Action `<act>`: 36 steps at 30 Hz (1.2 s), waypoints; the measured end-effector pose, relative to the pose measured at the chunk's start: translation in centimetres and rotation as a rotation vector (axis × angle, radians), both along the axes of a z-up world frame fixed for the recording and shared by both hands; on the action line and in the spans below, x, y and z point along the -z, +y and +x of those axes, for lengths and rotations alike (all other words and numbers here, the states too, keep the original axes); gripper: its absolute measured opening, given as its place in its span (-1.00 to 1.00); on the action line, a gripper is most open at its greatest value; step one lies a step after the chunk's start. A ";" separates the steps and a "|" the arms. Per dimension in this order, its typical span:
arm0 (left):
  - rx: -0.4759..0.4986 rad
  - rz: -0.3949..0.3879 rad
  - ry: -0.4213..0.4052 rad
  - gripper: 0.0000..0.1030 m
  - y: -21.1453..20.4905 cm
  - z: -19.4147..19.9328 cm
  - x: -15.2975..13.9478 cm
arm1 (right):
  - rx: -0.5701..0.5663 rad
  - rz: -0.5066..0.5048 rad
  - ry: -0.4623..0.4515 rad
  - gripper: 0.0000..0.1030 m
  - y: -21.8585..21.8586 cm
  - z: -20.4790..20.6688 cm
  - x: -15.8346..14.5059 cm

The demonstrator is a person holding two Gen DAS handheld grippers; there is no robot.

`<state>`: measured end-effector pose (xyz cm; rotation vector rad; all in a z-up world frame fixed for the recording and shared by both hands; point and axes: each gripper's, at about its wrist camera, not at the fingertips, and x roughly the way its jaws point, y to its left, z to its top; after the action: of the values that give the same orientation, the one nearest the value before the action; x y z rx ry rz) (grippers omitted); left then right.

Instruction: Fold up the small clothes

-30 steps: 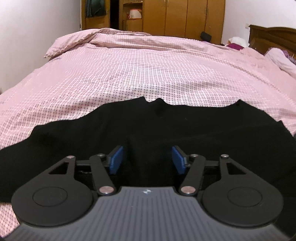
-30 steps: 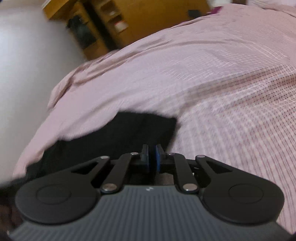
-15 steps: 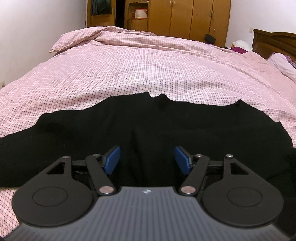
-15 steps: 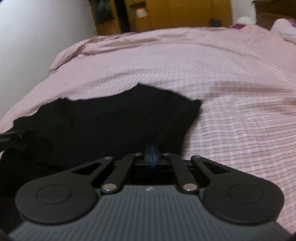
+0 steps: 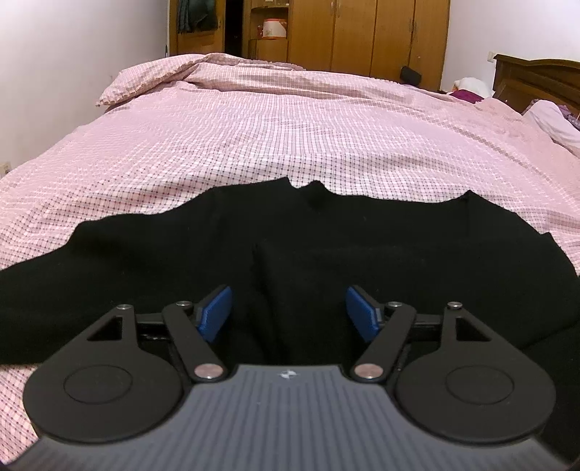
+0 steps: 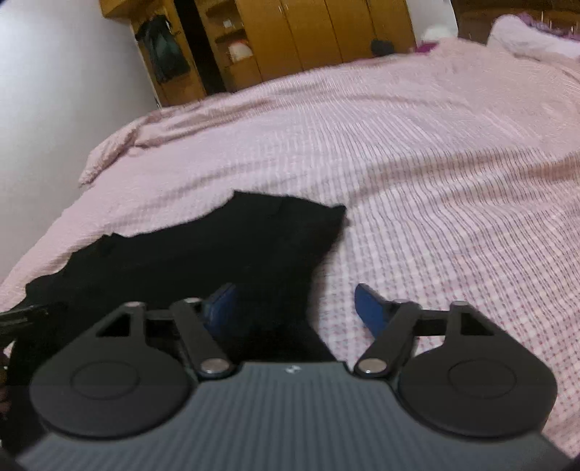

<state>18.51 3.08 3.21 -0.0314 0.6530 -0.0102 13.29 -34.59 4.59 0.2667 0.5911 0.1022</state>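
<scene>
- Bed (image 5: 290, 145) w/ pink checked cover filled both views; served as the work surface.
- Black garment (image 5: 290, 246) lay spread flat on the near part of the cover, roughly front & centre. In the left view a layer edge ran down its middle, so it looked partly folded, my read only.
- Left gripper (image 5: 289, 311) hovered low over the garment's middle, jaws wide apart, nothing between the blue pads (image 5: 214, 313).
- Right gripper (image 6: 295, 309) was at the garment's right edge, jaws also spread & empty; one pad over black cloth, the other over bare cover.
- Step in hand, judged: re-grip for the next fold. To do it well: pick two matching pts on one edge, pinch all layers at once, lift only enough to clear, carry across evenly, lay down w/o dragging the cover. Thin dark fabric prob. slips & bunches, so close firmly on a doubled edge.
- Hard to read: black on black hid seams, sleeves, neckline; garment type unclear.
- Cut off: near hem lay under both gripper bodies; left end ran out of frame in the left view.
- Right view blurred; a dark object at its far-left edge couldn't be identified.
- Wardrobe (image 5: 373, 32) & headboard (image 5: 536, 79) in bkgd only.
</scene>
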 end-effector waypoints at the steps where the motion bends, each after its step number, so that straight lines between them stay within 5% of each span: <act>1: 0.001 0.004 -0.005 0.47 0.0 -0.1 -0.1 | -0.024 -0.005 -0.007 0.42 0.4 0.2 -0.1; 4: 0.000 0.009 -0.019 0.49 0.0 -0.4 -0.4 | -0.053 -0.027 0.018 0.04 1.5 1.5 0.2; 6: -0.002 0.002 -0.020 0.49 0.0 -0.3 -0.4 | -0.062 -0.065 0.050 -0.64 2.0 2.4 0.7; 7: -0.003 -0.004 -0.021 0.49 0.1 -0.3 -0.4 | -0.050 -0.083 0.065 -0.74 2.0 2.7 0.9; 16: 0.015 0.013 -0.023 0.50 -0.7 -0.3 0.2 | -0.016 -0.040 0.070 -0.65 0.7 1.5 0.7; 18: 0.016 0.009 -0.017 0.50 -0.8 -0.2 0.4 | -0.027 -0.067 0.070 -0.18 1.3 1.6 0.8; 21: 0.019 0.009 -0.019 0.50 -0.9 -0.3 0.5 | -0.015 -0.070 0.076 -0.10 1.7 1.9 1.2; 22: 0.021 0.012 -0.019 0.50 -1.0 -0.3 0.5 | -0.019 -0.061 0.068 -0.13 1.8 1.9 1.3; 23: 0.020 0.015 -0.019 0.50 -1.0 -0.3 0.6 | -0.023 -0.053 0.057 -0.65 1.8 1.9 1.5; 24: 0.019 0.015 -0.017 0.50 -1.0 -0.2 0.6 | -0.009 -0.056 0.059 -0.82 1.8 2.0 1.5; 28: 0.021 0.002 -0.020 0.50 -0.9 0.0 0.6 | 0.090 -0.050 0.002 -0.85 0.9 0.9 0.9; 32: 0.017 0.021 0.043 0.60 -1.2 1.3 1.9 | 0.198 -0.139 0.073 -0.95 -0.1 1.7 2.7; 36: 0.006 0.024 0.041 0.66 -1.0 1.5 2.1 | 0.188 -0.049 0.088 -0.92 -1.7 1.5 2.8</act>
<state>20.02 2.07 1.11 -0.0066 0.6937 -0.0071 14.82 -36.31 1.77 0.2795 0.6525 -0.1059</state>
